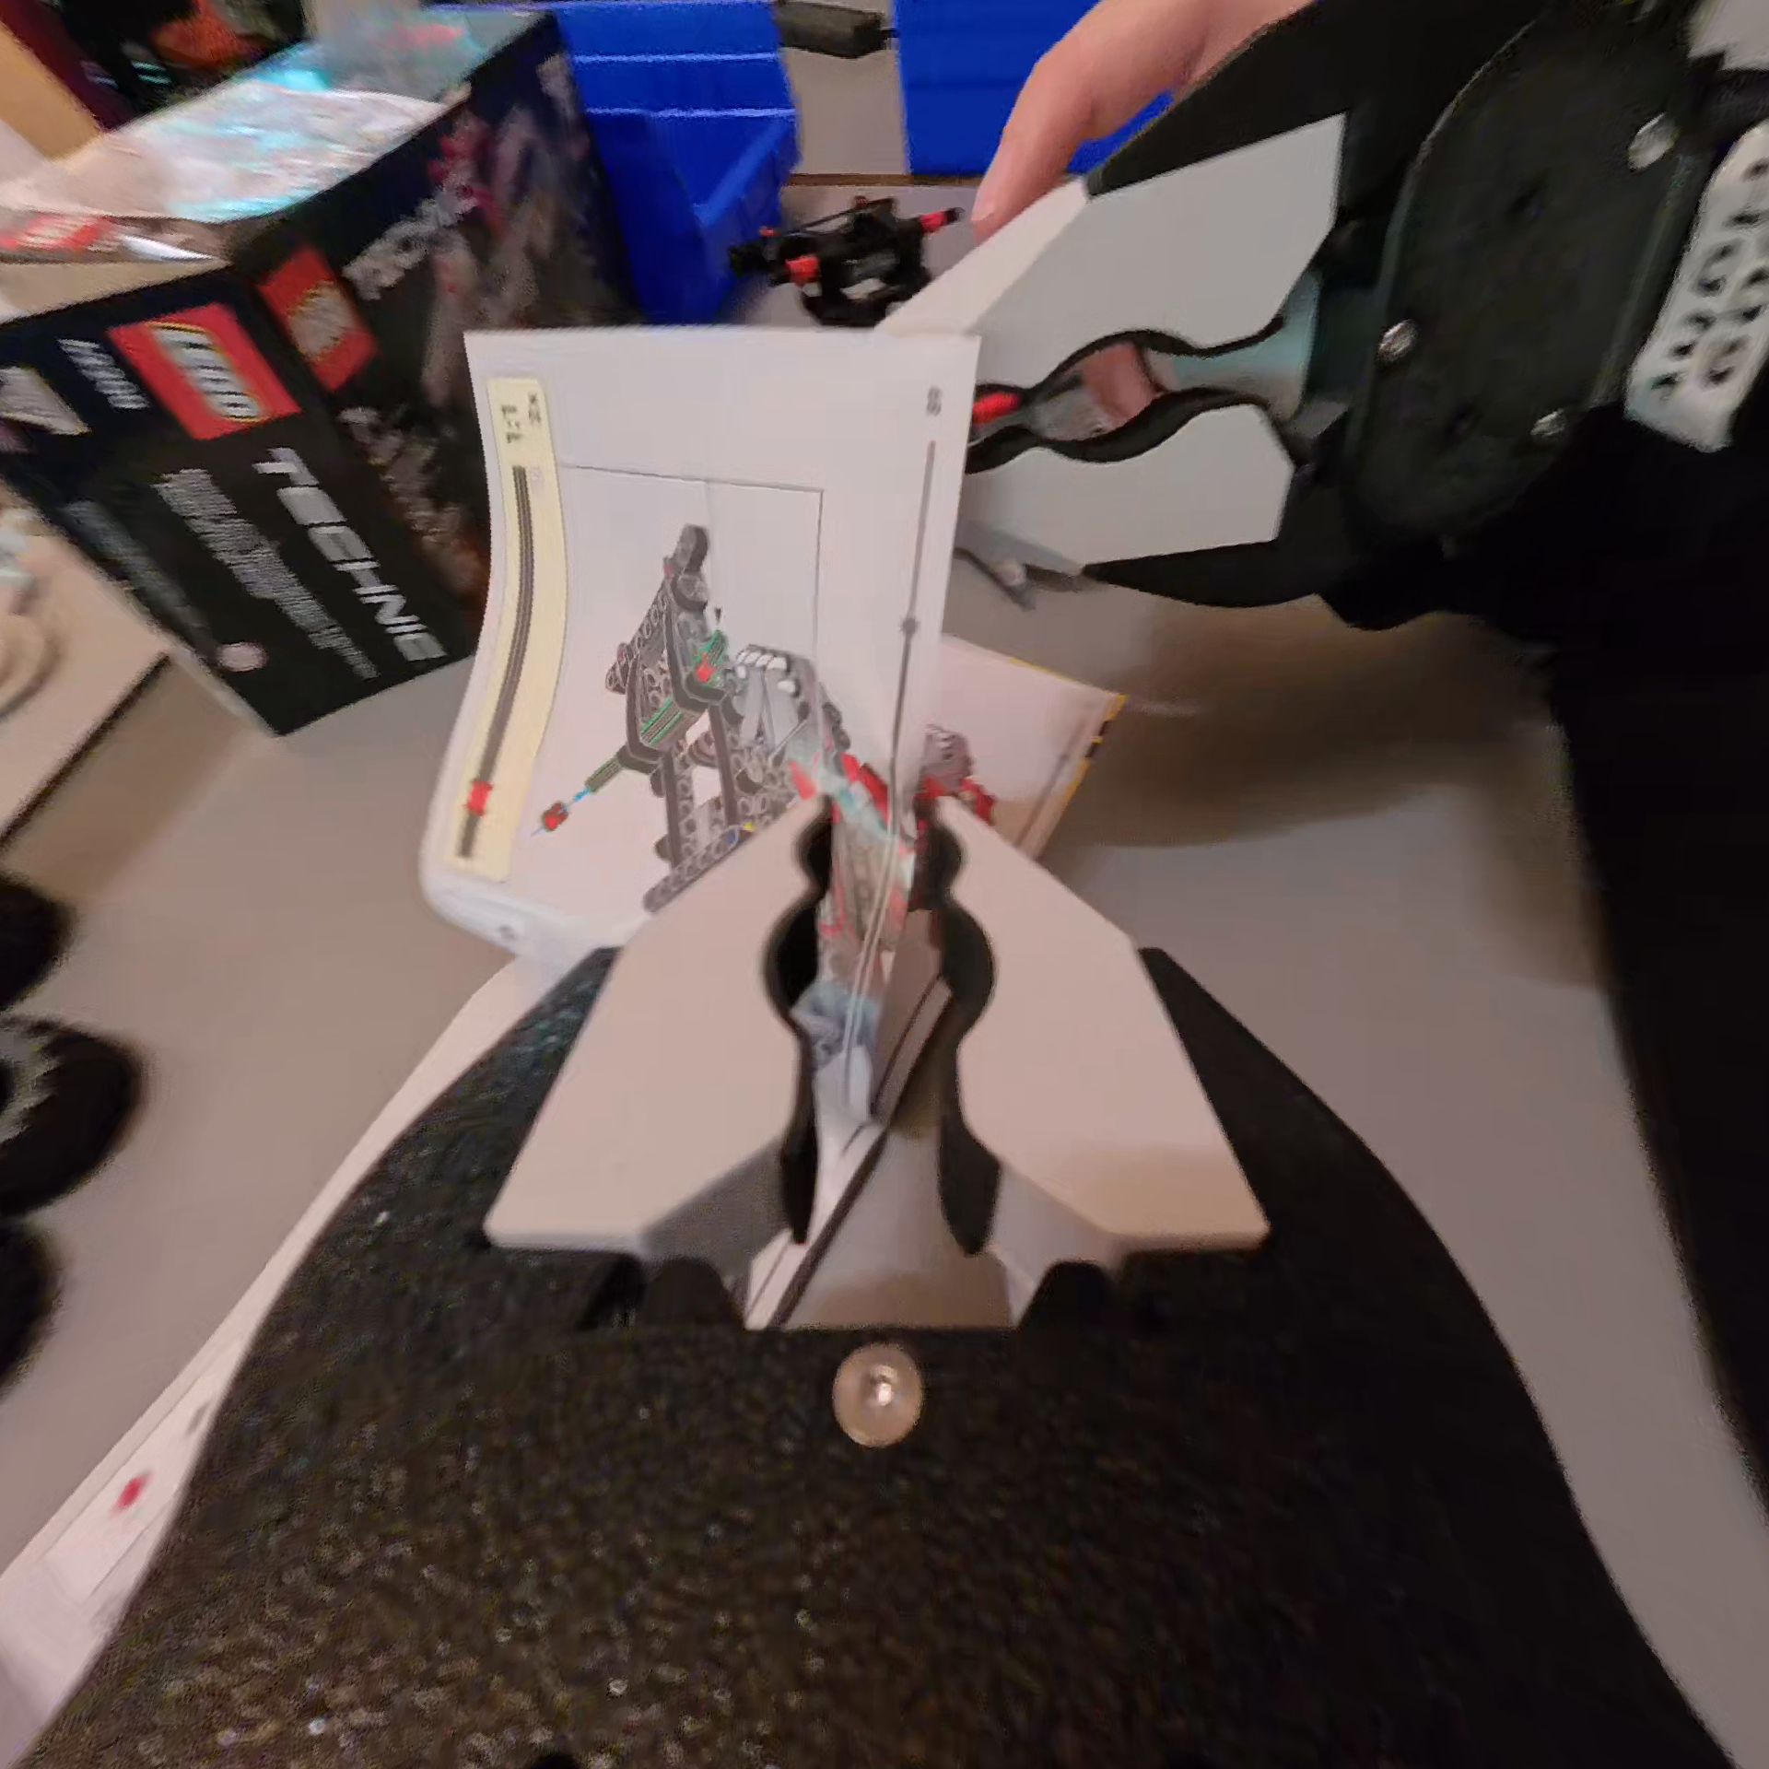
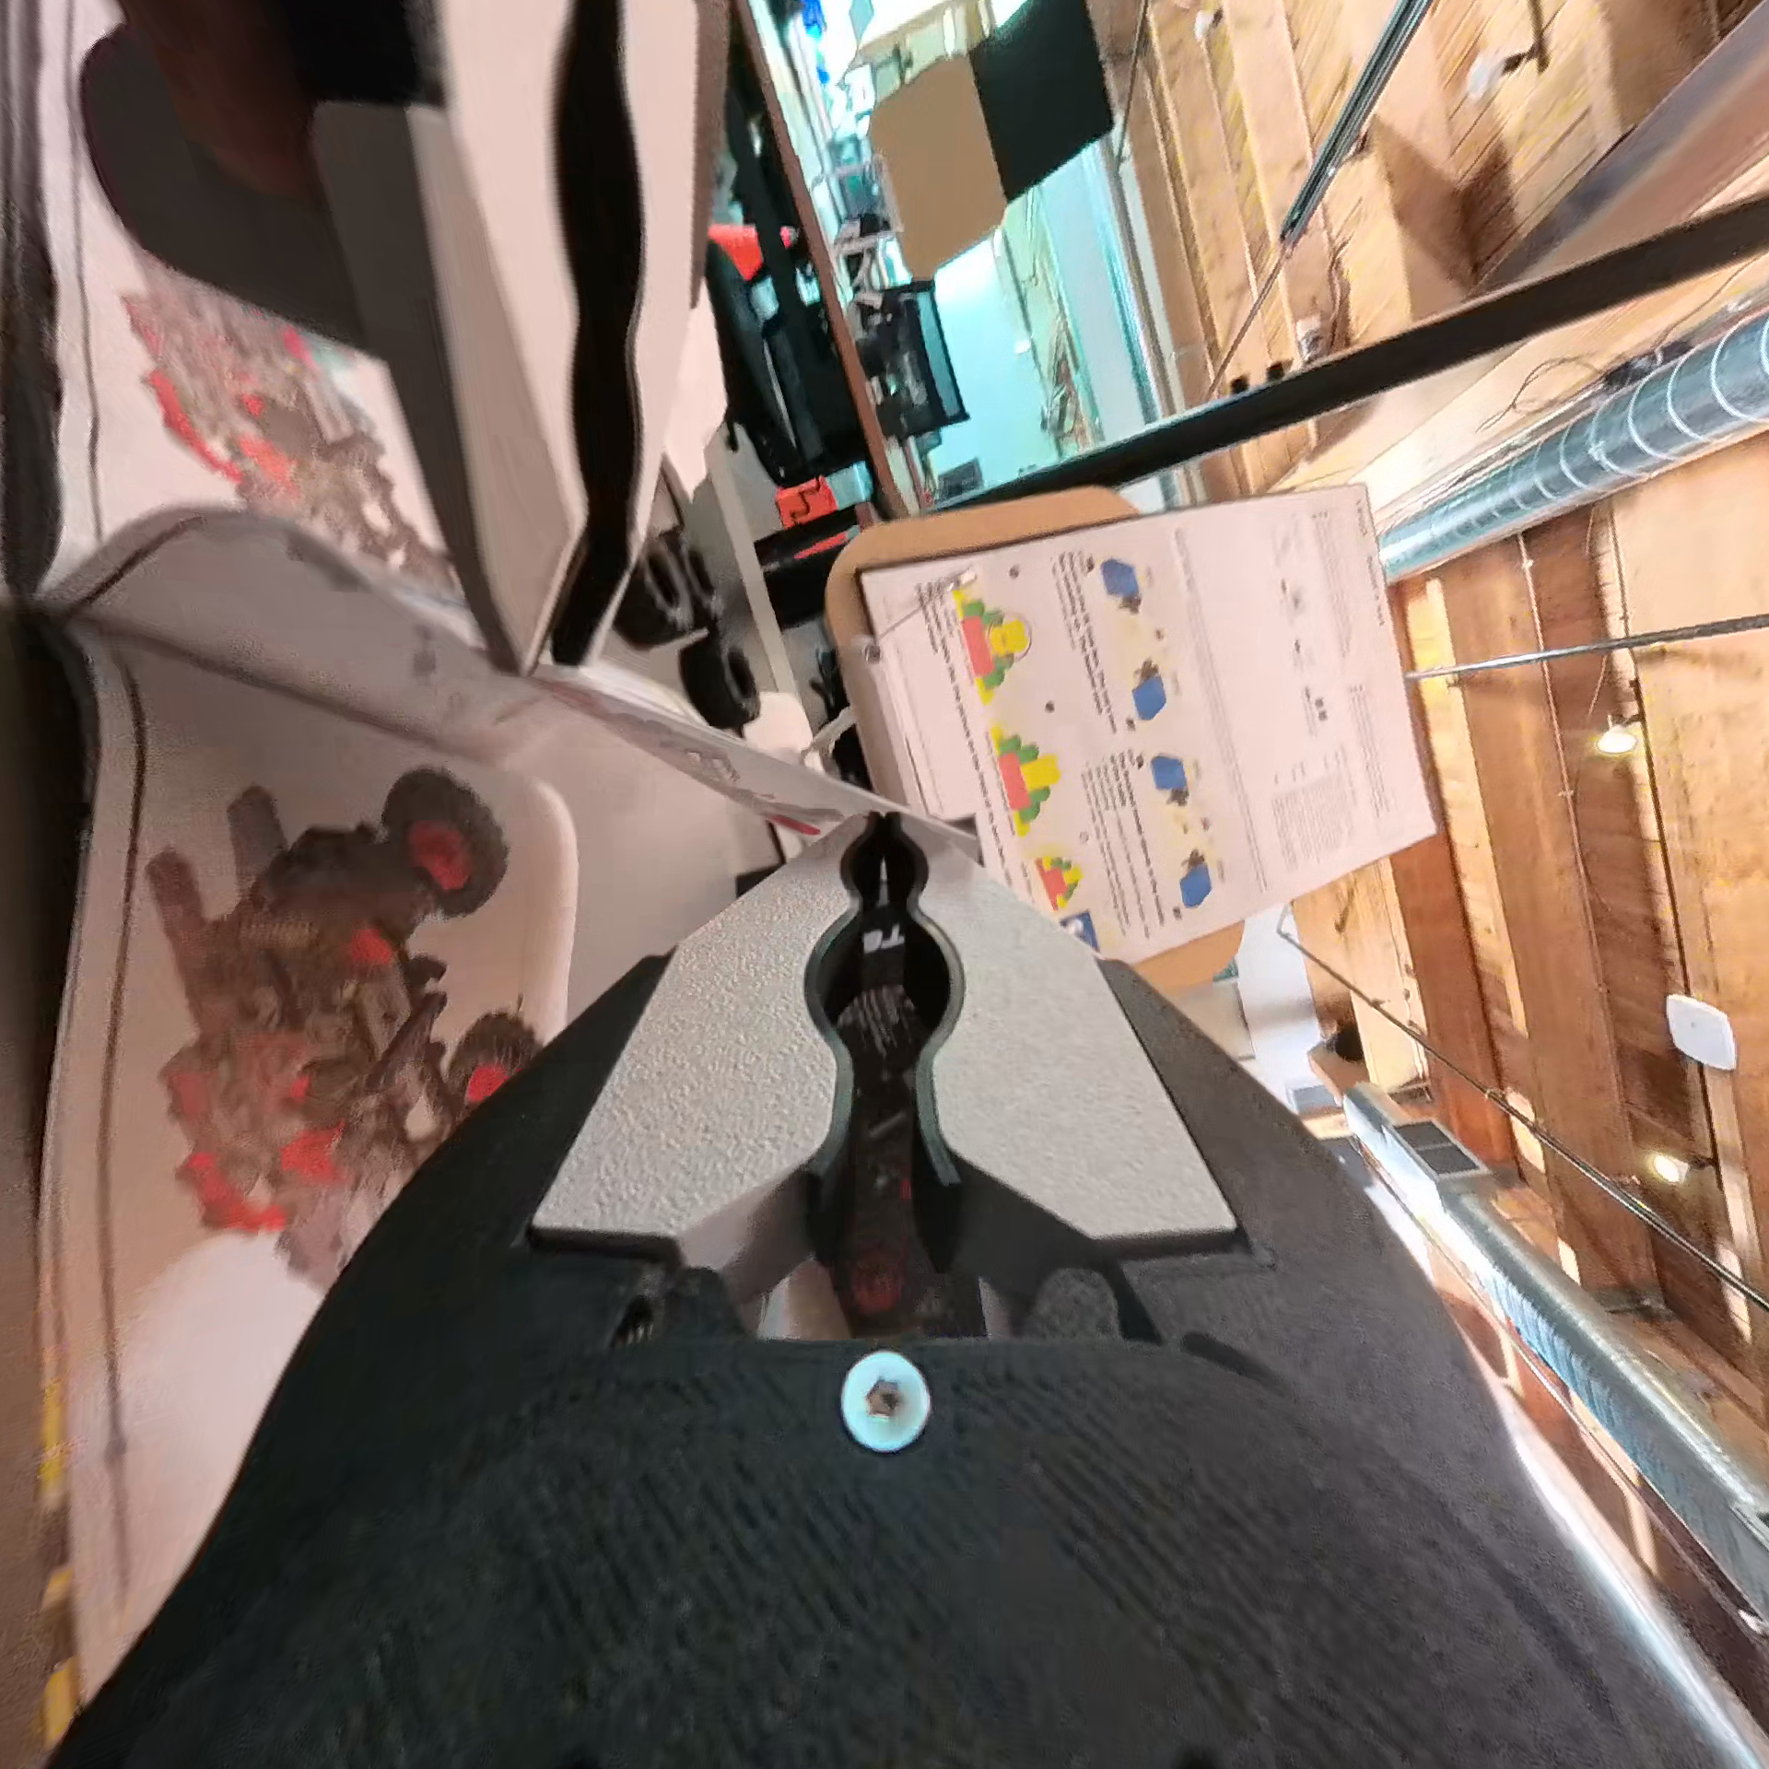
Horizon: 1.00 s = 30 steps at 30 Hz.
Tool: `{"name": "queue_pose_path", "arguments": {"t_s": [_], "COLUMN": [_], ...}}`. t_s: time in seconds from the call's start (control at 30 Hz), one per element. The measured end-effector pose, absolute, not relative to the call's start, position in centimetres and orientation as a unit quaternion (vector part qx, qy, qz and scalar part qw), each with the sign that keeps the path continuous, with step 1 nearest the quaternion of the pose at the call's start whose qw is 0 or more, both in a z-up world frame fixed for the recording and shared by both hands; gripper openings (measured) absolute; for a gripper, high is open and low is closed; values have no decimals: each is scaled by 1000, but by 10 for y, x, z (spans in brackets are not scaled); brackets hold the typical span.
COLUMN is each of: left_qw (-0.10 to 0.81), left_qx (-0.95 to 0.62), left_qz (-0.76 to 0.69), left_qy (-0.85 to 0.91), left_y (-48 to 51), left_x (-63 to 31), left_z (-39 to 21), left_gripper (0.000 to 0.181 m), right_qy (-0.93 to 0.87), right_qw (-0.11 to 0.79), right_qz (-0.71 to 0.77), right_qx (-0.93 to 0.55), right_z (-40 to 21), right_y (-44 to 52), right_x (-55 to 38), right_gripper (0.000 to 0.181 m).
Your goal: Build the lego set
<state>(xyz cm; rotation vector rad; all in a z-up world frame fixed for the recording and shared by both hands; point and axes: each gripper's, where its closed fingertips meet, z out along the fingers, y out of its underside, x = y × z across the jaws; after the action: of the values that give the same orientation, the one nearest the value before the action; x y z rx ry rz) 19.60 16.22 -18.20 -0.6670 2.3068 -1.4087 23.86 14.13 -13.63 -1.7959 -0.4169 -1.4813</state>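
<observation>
The open instruction booklet (image 1: 708,593) stands partly upright on the grey table (image 1: 1292,957). My left gripper (image 1: 876,823) is shut on a few of its pages near the spine. My right gripper (image 1: 976,407) comes in from the upper right and pinches the outer edge of the raised sheets. In the right wrist view my right gripper (image 2: 881,823) is shut on a dark printed sheet of the booklet (image 2: 316,1005), which fans out to the left. The left gripper's white fingers (image 2: 498,383) show at the top left. A black and red partial build (image 1: 852,254) lies behind the booklet.
The black set box (image 1: 239,431) lies at the left, with blue bins (image 1: 689,144) behind it. Black tyres (image 1: 48,1101) sit at the left edge. A person's hand (image 1: 1082,86) holds the right gripper. A clipboard with a printed sheet (image 2: 1149,727) stands beyond the booklet.
</observation>
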Motion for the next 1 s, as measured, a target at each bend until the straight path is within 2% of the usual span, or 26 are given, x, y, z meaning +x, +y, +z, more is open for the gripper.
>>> {"name": "queue_pose_path", "arguments": {"t_s": [0.03,0.1,0.13,0.27,0.3,0.33,0.37,0.5,0.57,0.67,0.8,0.87,1.0], "left_qw": [204,251,273,360,376,384,381,355,345,334,333,340,334], "left_qx": [-247,-263,-274,-327,-348,-374,-399,-470,-490,-517,-525,-524,-524], "left_qz": [-483,-451,-437,-378,-366,-356,-352,-370,-373,-348,-321,-282,-266], "left_qy": [815,815,812,788,777,766,756,718,708,708,714,729,737], "left_y": [168,176,180,208,219,231,242,267,274,285,293,300,301], "left_x": [199,204,206,215,216,217,216,213,214,215,212,209,202], "left_z": [-182,-181,-180,-178,-178,-181,-186,-207,-216,-232,-241,-248,-253], "left_gripper": [36,64,65,6,0,0,0,0,0,4,6,18,25], "right_qy": [-163,-165,-167,-180,-171,-156,-144,-143,-145,-153,-147,-142,-119], "right_qw": [394,422,434,443,434,421,405,361,361,299,272,267,272], "right_qz": [-577,-565,-558,-550,-558,-564,-550,-309,-293,-301,-325,-333,-317], "right_qx": [-697,-690,-687,-684,-687,-693,-716,-868,-873,-893,-894,-893,-901], "right_z": [-130,-119,-115,-110,-110,-111,-120,-217,-236,-266,-275,-276,-276], "right_y": [149,166,175,204,203,198,192,179,177,167,162,159,155], "right_x": [238,236,233,225,227,231,234,198,188,194,208,213,218], "right_gripper": [0,0,0,0,0,16,23,24,24,28,2,0,0]}}
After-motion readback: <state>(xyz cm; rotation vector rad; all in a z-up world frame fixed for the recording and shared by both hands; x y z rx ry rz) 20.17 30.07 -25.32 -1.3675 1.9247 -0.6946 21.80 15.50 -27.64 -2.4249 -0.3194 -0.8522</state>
